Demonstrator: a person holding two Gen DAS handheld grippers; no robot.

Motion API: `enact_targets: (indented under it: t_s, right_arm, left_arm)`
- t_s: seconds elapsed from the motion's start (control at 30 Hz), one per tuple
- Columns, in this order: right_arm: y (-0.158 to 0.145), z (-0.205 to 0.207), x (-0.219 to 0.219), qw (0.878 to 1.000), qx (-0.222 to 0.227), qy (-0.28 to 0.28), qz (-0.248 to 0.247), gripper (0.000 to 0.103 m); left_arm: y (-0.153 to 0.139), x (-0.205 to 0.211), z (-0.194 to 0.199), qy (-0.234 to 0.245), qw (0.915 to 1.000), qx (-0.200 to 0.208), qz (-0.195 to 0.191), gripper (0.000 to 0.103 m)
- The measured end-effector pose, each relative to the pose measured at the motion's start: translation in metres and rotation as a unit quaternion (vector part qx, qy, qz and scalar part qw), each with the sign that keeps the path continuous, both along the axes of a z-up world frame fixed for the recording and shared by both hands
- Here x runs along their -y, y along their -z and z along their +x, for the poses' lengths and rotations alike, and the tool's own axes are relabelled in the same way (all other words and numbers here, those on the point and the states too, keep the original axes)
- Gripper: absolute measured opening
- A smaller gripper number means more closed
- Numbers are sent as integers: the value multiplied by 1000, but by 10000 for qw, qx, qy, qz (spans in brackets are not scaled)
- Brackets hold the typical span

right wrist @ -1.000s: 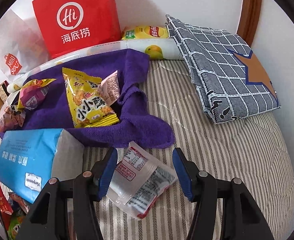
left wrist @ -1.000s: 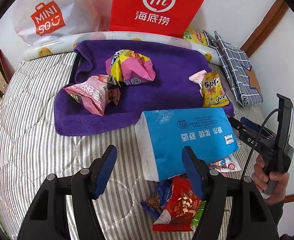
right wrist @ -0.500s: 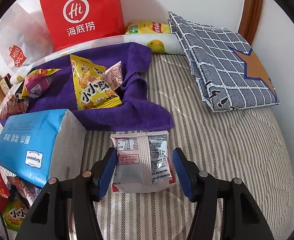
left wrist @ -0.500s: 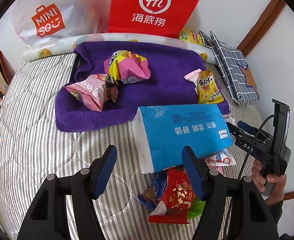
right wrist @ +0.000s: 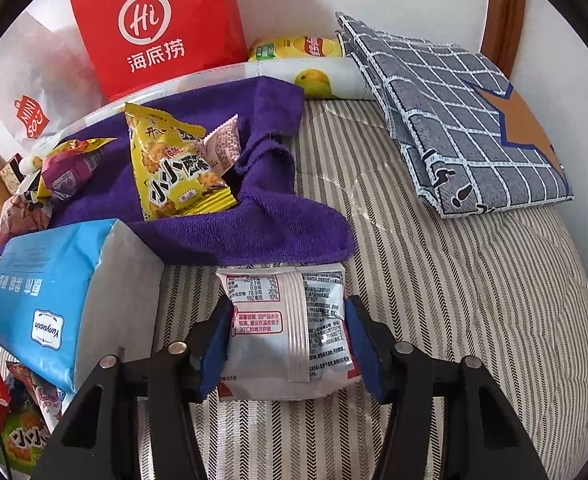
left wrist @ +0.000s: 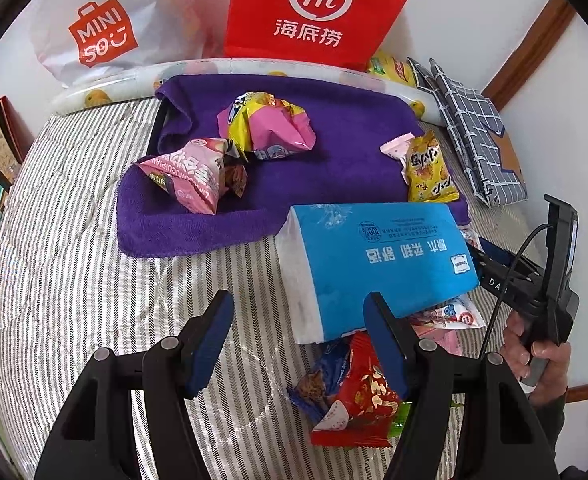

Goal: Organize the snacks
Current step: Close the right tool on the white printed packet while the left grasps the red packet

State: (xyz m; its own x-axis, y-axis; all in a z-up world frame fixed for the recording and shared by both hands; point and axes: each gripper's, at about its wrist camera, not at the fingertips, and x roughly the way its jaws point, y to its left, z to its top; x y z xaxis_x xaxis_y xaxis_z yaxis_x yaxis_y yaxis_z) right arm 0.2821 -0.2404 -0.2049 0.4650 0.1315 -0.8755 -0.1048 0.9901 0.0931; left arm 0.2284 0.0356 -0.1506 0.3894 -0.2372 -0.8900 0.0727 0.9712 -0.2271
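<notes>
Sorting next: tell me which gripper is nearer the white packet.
Right. The right gripper has just been closing, its pads flanking and touching the white packet. The left gripper hangs open over bare bedding, across the blue tissue pack from it.

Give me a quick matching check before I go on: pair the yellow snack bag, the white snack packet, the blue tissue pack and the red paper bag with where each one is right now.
Things:
1. yellow snack bag
2. white snack packet
3. blue tissue pack
4. red paper bag

Places:
A. standing against the wall
B. between the right gripper's pads, which have just been closing on it
C. lying on the purple towel
D. resting over a pile of snacks at the towel's near edge

Pairs: 1-C, 2-B, 3-D, 4-A
</notes>
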Motion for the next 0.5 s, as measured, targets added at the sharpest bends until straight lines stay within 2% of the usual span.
enact_targets:
  t_s: [0.2,0.37,0.5]
  right_arm:
    - [-12,-13,6,9999,97,18,70,51]
    - [-28,-28,12,9996,261,37,25,51]
    - [-37,-41,19,9993,339,129,65,51]
  left_arm:
    - [-5,8,-9,206,9995,64,-224,67]
    - [-5,22,-18,441,9988,78,-219,71]
    - [3,32,-29,578,9983,0,-43,71]
